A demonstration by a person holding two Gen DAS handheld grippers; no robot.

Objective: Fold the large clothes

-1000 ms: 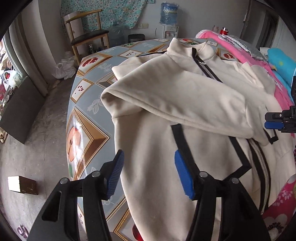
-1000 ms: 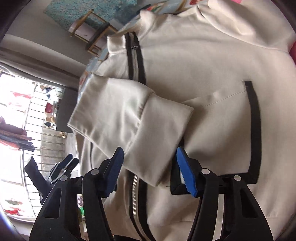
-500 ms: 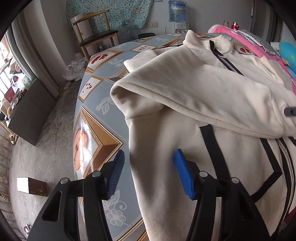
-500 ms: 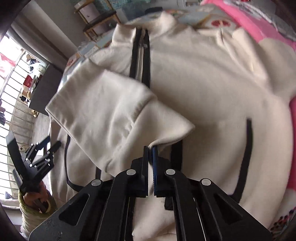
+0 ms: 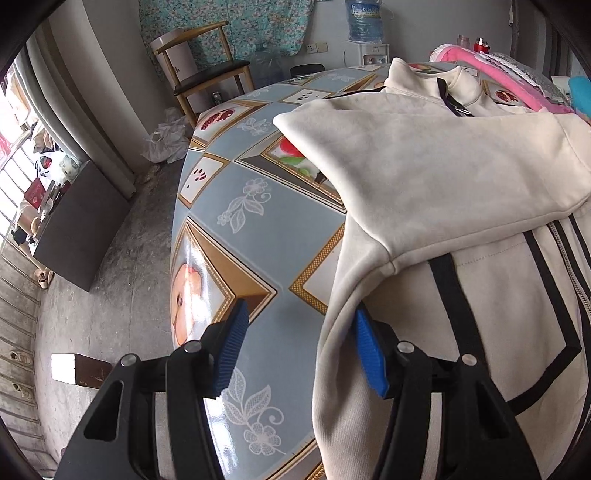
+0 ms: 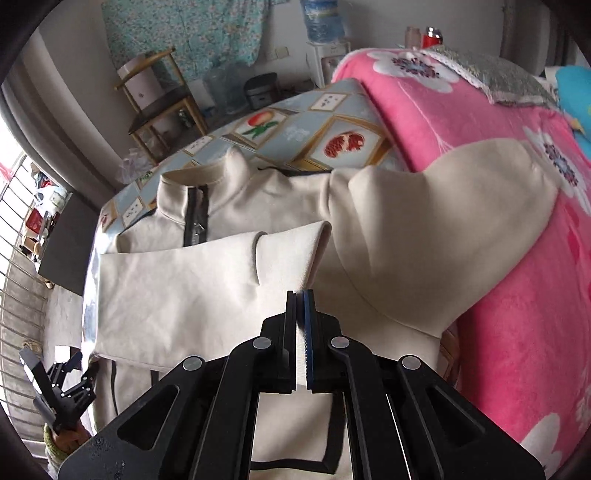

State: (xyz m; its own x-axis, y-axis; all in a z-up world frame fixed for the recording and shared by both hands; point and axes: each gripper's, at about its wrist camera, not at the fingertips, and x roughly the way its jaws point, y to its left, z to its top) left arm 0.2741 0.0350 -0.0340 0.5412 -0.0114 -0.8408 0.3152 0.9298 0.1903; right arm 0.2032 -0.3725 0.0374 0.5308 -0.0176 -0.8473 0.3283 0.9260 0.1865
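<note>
Right gripper (image 6: 300,306) just snapped shut on the sleeve (image 6: 207,280) cuff and is lifting it, so that sleeve fold is getting redone. Left gripper (image 5: 295,347) sits half open at the jacket (image 5: 461,206) side hem, gripping nothing. Soft cream fleece, black trim, spread across the glossy tiled-print table (image 5: 258,229), far sleeve draped onto a fuzzy pink blanket (image 6: 461,122).

room interior: grey concrete floor (image 5: 110,295), pale walls. a wooden chair (image 5: 207,74) with dark seat stands against the far wall below a teal floral cloth (image 5: 236,26). a water dispenser (image 5: 365,33) stands to its right. a barred window (image 6: 14,229) on the left admits daylight. a dark cabinet (image 5: 77,225) sits beside it. a small wooden block (image 5: 79,371) lies on the floor.
</note>
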